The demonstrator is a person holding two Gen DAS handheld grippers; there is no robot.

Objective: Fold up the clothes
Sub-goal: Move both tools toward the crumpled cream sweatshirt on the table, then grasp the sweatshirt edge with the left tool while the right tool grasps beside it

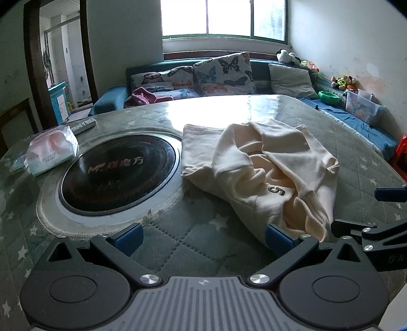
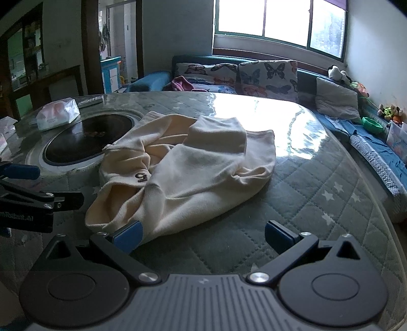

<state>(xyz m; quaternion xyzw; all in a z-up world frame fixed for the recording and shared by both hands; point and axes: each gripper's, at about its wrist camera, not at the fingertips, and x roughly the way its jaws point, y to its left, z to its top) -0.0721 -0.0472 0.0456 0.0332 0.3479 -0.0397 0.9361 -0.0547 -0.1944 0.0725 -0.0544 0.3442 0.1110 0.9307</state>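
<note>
A cream fleece garment with a small dark "5" stitched on it [image 1: 267, 173] lies crumpled in a loose heap on the grey-green quilted table cover with white stars [image 1: 198, 236]. Landmark for all positions: the round black glass cooktop with a metal rim [image 1: 118, 173], set into the table.

- Garment: just beside the cooktop on its window-facing right side in the left wrist view; one flat rectangular edge of cloth nearly touches the cooktop rim. The rest bunches into folds running toward the near table edge. The "5" faces up, about mid-heap.
- Left gripper [image 1: 203, 235]: jaws spread wide, nothing between them. It sits on the near side of the cooktop. Its right blue pad lies at the garment's near hem; whether it touches the cloth cannot be told.
- Right gripper [image 2: 203, 235]: jaws likewise spread wide, nothing held. It is further from the cooktop than the left one, with the garment between. Its left blue pad sits against the near hem of the heap.
- White plastic pack of tissues [image 1: 52, 150]: on the far-left side of the cooktop, just beside its rim.
- Beyond the cooktop, past the table: blue sofa with butterfly-print cushions [image 1: 223, 73] under the bright window [image 1: 223, 17].
</note>
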